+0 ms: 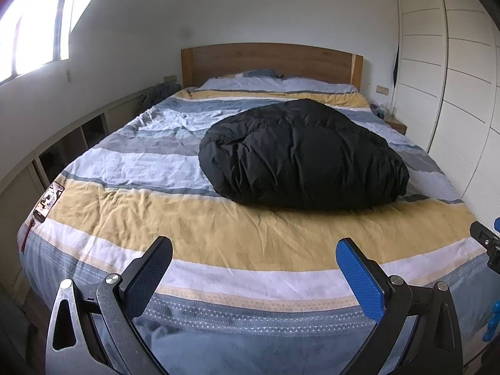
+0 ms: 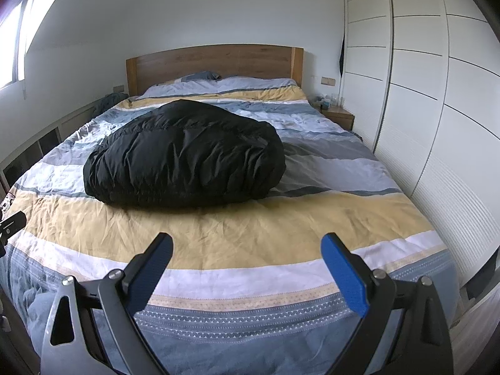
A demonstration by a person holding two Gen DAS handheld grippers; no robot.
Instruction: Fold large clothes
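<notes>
A black puffy jacket (image 1: 304, 156) lies bundled in a rounded heap on the middle of the striped bed (image 1: 156, 212). It also shows in the right wrist view (image 2: 184, 156). My left gripper (image 1: 254, 250) is open and empty, held over the foot of the bed, well short of the jacket. My right gripper (image 2: 247, 247) is open and empty too, over the foot of the bed (image 2: 312, 218) and apart from the jacket. Part of the right gripper shows at the right edge of the left wrist view (image 1: 487, 243).
A wooden headboard (image 1: 268, 59) and pillows stand at the far end. White wardrobe doors (image 2: 422, 93) run along the right. A small nightstand (image 2: 339, 115) sits by the headboard. Low open shelves (image 1: 62, 147) line the left wall under a window. A phone-like item (image 1: 47, 203) lies on the bed's left edge.
</notes>
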